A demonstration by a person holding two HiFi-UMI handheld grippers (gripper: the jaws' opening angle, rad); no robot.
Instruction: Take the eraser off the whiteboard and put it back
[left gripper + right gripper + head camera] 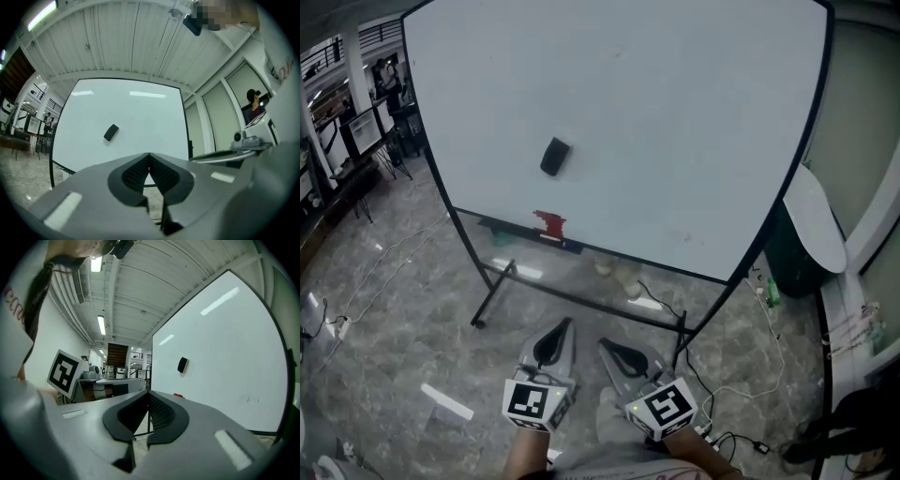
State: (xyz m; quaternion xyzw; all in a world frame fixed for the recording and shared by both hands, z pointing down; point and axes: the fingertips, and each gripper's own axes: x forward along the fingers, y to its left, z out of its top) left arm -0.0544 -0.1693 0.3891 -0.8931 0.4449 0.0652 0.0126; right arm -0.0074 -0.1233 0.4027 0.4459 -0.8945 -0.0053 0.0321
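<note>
eraser (555,157) on whiteboard (675,112) | left gripper (565,325) closed, empty | right gripper (606,344) closed, empty | red item (549,223), maybe clip

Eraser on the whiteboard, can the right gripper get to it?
Probably, but not yet. Nothing stands between the right gripper and the eraser on the whiteboard, but it is well short of it, with jaws shut.

My forearms (523,457) run off the head view's bottom edge; the red thing (549,225) on the ledge (609,251) of the whiteboard (675,112) is too small to name.
</note>
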